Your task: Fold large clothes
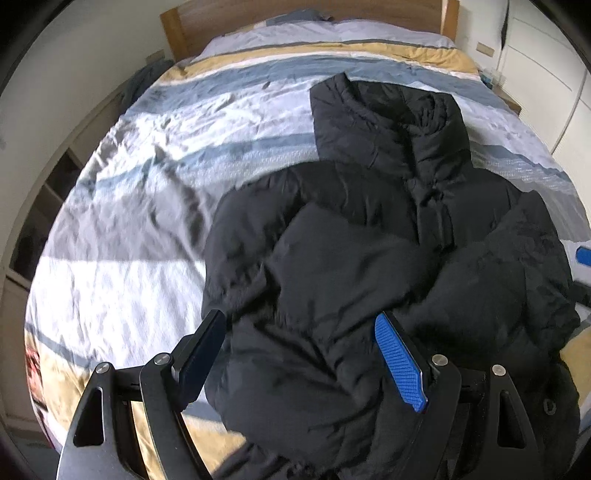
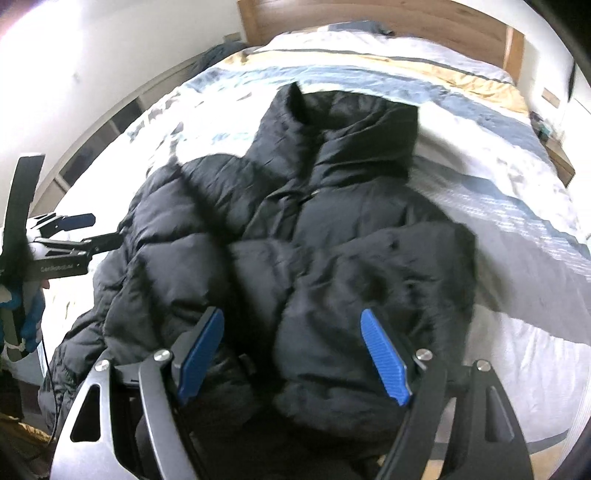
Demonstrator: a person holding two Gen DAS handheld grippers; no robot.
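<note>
A black puffer jacket (image 1: pixel 369 240) lies front-up on the bed, its collar toward the headboard and both sleeves folded in over the chest. It also shows in the right wrist view (image 2: pixel 295 240). My left gripper (image 1: pixel 301 328) is open and empty, hovering over the jacket's lower left part with its blue pads (image 1: pixel 400 365) wide apart. My right gripper (image 2: pixel 291 328) is open and empty over the jacket's lower right part. The left gripper also appears at the left edge of the right wrist view (image 2: pixel 74 229).
The bed (image 1: pixel 129 221) has a striped white, blue and yellow cover and a wooden headboard (image 1: pixel 295 11). Shelving (image 1: pixel 44 206) runs along the left wall. A nightstand (image 2: pixel 557 158) and white wardrobe doors (image 1: pixel 546 81) stand on the right.
</note>
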